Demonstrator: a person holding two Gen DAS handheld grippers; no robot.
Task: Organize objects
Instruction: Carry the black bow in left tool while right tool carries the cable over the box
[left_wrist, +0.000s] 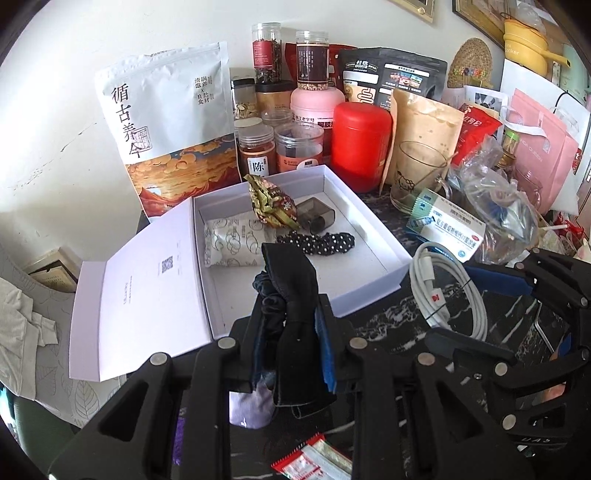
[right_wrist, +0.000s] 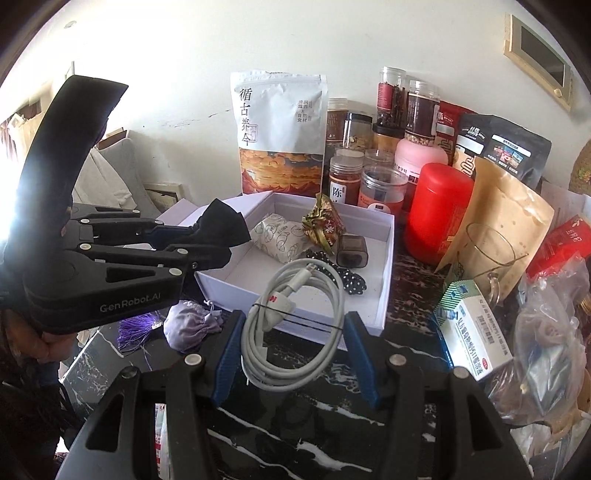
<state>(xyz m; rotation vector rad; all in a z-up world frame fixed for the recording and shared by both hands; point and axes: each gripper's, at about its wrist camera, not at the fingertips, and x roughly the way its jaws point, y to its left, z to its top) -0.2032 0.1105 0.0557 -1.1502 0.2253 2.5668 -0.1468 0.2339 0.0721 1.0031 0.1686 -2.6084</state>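
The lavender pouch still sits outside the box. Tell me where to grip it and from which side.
Grip the lavender pouch at its gathered drawstring neck, the narrowest part, on the side nearest the white box. Come from above: it lies slumped on the marble tabletop, its purple tassel trailing the other way, so the neck is clear.

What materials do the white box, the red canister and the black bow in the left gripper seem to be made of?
White box: likely matte cardboard; thick, crisp walls.
Red canister: probably glossy plastic, though lacquered metal is possible; it shows soft highlights.
Black bow, clamped in the left gripper: fabric; it shows gathered folds and a dull surface.
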